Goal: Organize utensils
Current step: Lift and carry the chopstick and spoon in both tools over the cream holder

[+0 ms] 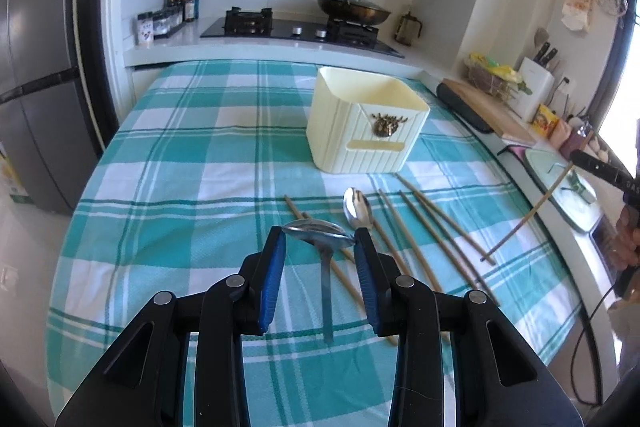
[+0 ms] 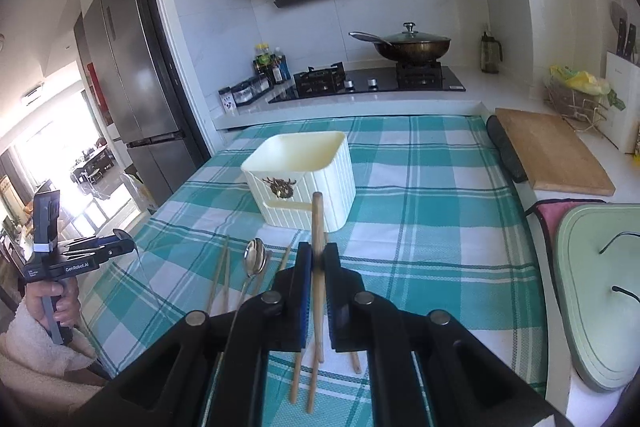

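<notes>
My left gripper [image 1: 320, 233] is shut on the bowl of a metal spoon [image 1: 326, 267], held above the checked cloth with its handle hanging down. A second spoon [image 1: 357, 209] and several wooden chopsticks [image 1: 432, 227] lie on the cloth just beyond. The cream utensil holder [image 1: 364, 123] stands farther back, open at the top. My right gripper [image 2: 317, 249] is shut on one chopstick [image 2: 317, 215], which points up in front of the holder [image 2: 304, 179]. In the left wrist view the right gripper [image 1: 576, 158] shows at the right edge with its chopstick [image 1: 528, 219] slanting down.
The table carries a teal checked cloth [image 1: 200, 155]. Behind it are a stove with a lidded wok [image 2: 412, 45] and bottles [image 2: 270, 65]. A wooden cutting board [image 2: 552, 151] and a pale green board [image 2: 596, 291] sit at the right. A fridge [image 1: 36, 87] stands left.
</notes>
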A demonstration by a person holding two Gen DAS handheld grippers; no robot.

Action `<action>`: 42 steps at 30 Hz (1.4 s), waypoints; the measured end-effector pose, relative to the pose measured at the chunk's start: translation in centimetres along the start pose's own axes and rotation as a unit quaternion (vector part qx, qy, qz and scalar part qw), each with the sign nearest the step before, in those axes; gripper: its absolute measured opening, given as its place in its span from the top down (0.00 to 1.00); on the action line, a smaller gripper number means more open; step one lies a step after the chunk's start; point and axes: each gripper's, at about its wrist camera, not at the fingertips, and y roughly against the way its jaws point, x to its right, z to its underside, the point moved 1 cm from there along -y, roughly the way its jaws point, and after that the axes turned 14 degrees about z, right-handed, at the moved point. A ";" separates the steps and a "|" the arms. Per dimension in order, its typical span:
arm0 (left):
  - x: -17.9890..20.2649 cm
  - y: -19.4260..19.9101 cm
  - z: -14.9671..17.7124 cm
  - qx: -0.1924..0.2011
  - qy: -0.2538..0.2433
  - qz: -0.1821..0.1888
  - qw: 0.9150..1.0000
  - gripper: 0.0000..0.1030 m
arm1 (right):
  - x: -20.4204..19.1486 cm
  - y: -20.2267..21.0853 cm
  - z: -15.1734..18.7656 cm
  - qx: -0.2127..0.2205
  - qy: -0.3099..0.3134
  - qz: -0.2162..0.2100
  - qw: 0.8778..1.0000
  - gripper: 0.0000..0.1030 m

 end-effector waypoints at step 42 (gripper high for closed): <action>-17.0 -5.2 5.1 -0.041 0.251 -0.114 0.960 0.28 | -5.3 -0.4 -2.1 0.043 0.025 -0.061 0.997 0.94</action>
